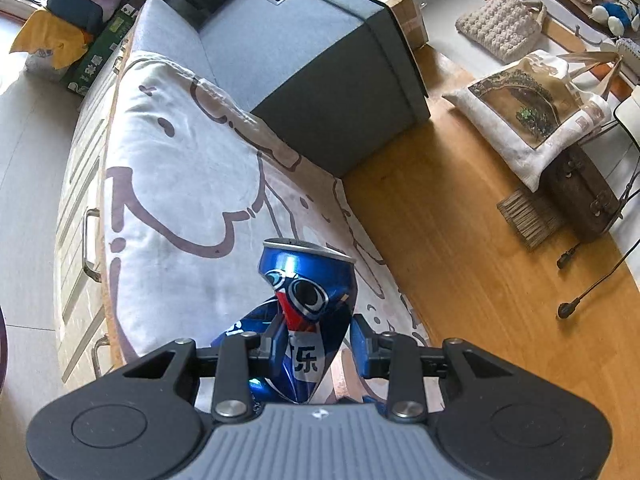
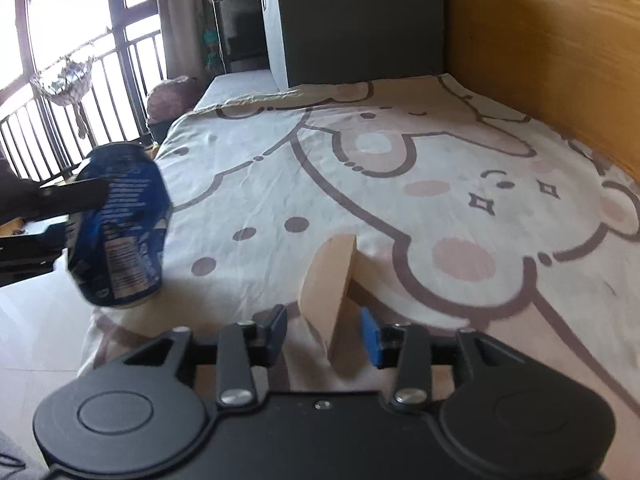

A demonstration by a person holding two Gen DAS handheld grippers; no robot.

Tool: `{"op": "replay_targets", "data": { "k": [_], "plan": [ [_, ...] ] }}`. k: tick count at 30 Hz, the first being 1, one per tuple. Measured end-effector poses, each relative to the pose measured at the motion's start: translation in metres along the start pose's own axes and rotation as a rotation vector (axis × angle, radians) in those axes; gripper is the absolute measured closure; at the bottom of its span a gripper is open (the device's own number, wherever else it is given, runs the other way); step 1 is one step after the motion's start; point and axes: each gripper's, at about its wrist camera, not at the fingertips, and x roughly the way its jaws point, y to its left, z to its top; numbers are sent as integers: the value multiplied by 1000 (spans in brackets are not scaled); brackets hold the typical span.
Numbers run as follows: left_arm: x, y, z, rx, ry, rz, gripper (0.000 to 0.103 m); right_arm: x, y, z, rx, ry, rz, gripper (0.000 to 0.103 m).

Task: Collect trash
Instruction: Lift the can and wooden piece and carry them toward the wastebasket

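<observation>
A crushed blue soda can (image 1: 308,300) sits upright between the pads of my left gripper (image 1: 316,332), which is shut on its dented middle above the bear-print bed sheet (image 1: 180,184). The right wrist view shows the same can (image 2: 120,224) at the left, clamped by dark fingers (image 2: 76,196) over the bed's edge. A flat beige scrap (image 2: 330,280) stands on edge on the sheet (image 2: 400,200) between the blue pads of my right gripper (image 2: 324,328). A gap shows on each side of it, so this gripper is open.
A dark grey box (image 1: 328,80) stands at the far end of the bed. A wooden panel (image 1: 460,220) beside the bed carries cloth bags (image 1: 532,120). White drawers (image 1: 80,240) flank the other side. A balcony railing (image 2: 60,112) lies beyond the bed's left edge.
</observation>
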Motion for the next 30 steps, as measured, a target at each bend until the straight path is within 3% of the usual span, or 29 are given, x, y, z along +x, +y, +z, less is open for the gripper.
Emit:
{"op": "replay_targets", "data": {
  "k": [2, 5, 7, 13, 17, 30],
  "plan": [
    [-2, 4, 0, -7, -3, -8, 68, 10, 2, 4, -7, 5, -30, 59],
    [-5, 10, -2, -14, -8, -21, 68, 14, 6, 8, -24, 1, -51, 75],
    [-7, 12, -3, -19, -14, -27, 68, 11, 10, 12, -6, -13, -49, 76],
    [-9, 18, -2, -42, -23, -34, 68, -7, 44, 19, 21, -112, 155, 76],
    [-9, 16, -1, -29, -19, -18, 67, -11, 69, 21, -26, -126, 223, 76],
    [-12, 9, -1, 26, -19, 67, 67, -18, 93, 20, -104, -122, 230, 76]
  ]
}}
